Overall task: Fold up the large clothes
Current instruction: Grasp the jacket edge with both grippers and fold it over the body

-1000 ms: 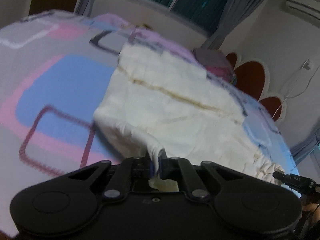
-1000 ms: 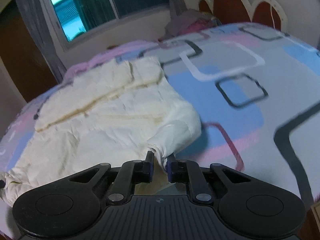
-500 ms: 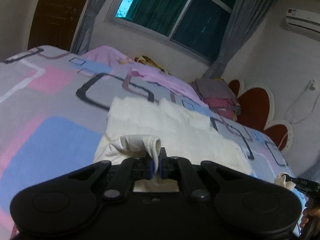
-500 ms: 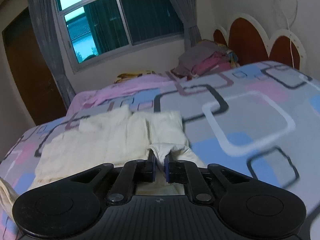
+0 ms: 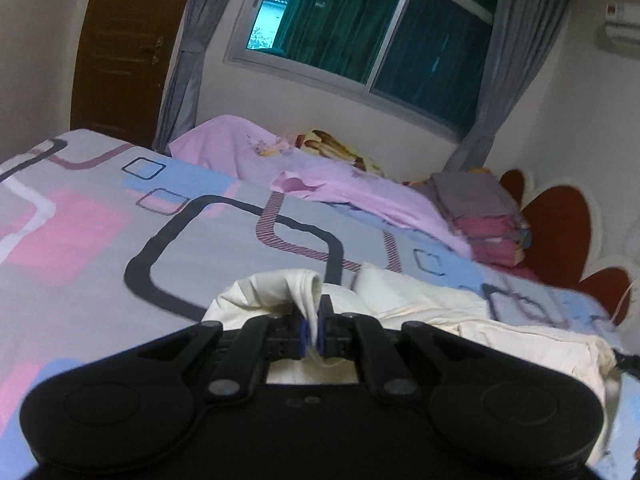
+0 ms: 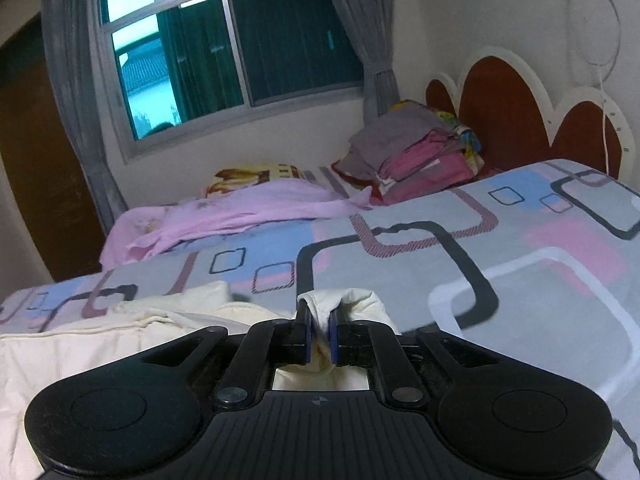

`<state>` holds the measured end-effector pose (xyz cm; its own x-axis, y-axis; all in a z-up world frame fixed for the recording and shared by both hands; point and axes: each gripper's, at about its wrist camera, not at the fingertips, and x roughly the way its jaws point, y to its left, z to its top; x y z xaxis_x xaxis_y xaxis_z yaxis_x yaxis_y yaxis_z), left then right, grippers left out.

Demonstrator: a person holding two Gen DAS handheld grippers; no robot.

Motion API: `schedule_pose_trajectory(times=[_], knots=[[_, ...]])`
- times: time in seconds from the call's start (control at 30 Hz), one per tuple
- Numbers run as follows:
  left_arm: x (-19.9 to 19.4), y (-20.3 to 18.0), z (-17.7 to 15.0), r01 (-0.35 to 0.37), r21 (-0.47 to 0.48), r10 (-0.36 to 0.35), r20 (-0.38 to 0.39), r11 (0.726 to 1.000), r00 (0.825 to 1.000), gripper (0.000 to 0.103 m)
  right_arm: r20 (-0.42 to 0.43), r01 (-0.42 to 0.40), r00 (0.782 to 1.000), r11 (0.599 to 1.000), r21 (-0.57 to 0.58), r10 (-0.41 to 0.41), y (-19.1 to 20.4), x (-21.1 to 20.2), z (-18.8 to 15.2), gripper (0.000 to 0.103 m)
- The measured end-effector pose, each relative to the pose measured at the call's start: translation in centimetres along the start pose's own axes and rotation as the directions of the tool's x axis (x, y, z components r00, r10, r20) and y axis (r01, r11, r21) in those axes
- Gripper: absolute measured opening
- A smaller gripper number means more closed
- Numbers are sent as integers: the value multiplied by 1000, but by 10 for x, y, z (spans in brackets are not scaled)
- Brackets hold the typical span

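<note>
Cream garment (image 5: 500, 320) on the bed (image 5: 100, 240): we grip an edge in each gripper, left (image 5: 313, 330) and right (image 6: 320, 338), fingers clamped, to carry the fold over evenly.

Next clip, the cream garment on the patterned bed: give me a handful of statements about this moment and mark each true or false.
1. Both grippers are clamped on the cream garment. True: left gripper and right gripper each pinch a fold of it.
2. The garment hangs clear of the bedspread. False: much of it lies on the bed.
3. A folded clothes stack sits near the headboard. True.
4. The pink sheet covers the cream garment. False: it lies apart, nearer the window.
</note>
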<state>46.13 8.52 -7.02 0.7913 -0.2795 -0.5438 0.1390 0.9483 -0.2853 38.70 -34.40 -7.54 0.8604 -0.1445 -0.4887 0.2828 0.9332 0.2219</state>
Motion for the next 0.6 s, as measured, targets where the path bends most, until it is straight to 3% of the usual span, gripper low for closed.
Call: schedule_pose_trajectory(times=[0.3,0.53,0.57,0.6], knots=[[62,-9,10,-70,16,70,-4,997,998,5,-32,64,997,998,1,-64,-3,67,0,8],[105,-6,3,-135,28,137,-55,990,989,10,-68,75,995,997,19,-74,-11,95,-9,9],[110,-6,3,-139,36,141,-66,990,988,10,-63,78,995,997,15,-77,-11,96,-8,21],[113,-7,2,-143,47,147,-75,989,986,11,-47,97,994,995,13,-96,-12,95,-7,55]])
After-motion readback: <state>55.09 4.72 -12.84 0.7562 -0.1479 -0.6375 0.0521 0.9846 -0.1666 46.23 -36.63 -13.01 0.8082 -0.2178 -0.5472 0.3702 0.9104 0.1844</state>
